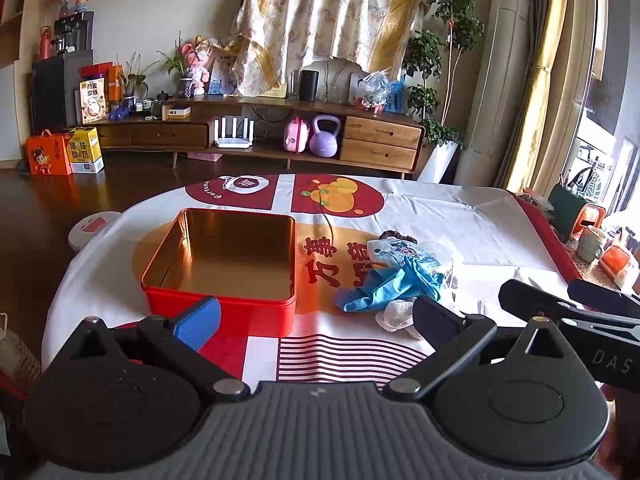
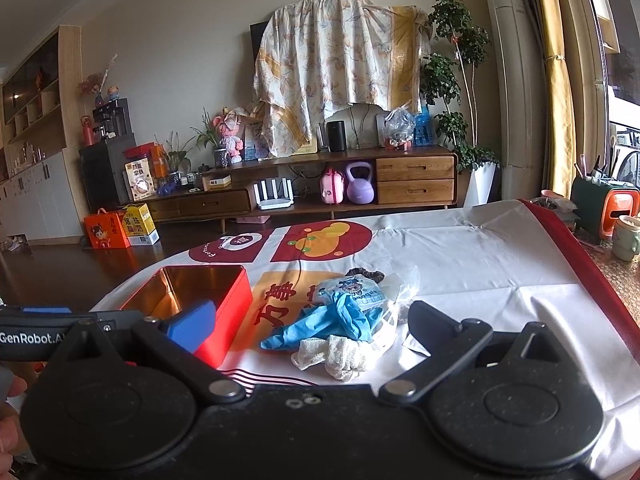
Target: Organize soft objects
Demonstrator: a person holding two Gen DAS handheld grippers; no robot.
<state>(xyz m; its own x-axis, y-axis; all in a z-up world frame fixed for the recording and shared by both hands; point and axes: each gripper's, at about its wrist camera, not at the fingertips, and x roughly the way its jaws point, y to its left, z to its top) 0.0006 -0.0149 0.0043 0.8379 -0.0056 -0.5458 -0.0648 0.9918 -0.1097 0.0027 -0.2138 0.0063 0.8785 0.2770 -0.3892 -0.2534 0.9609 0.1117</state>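
A red square tin (image 1: 224,264) (image 2: 192,300) with a gold inside stands open and empty on the cloth-covered table. To its right lies a small heap of soft things: a blue glove (image 1: 394,286) (image 2: 328,322), a white cloth (image 1: 396,314) (image 2: 340,354), a printed plastic packet (image 1: 404,254) (image 2: 356,290) and a dark hair tie (image 1: 394,235) (image 2: 366,273). My left gripper (image 1: 316,318) is open near the tin's front wall, holding nothing. My right gripper (image 2: 308,328) is open just in front of the heap, also with nothing between its fingers.
The table wears a white and red printed cloth (image 1: 440,208). Cups and orange containers (image 2: 616,216) crowd the far right edge. Beyond the table stands a wooden TV cabinet (image 1: 280,128) on a dark floor, with boxes (image 1: 64,152) at the left. A person's fingers (image 2: 12,388) show at left.
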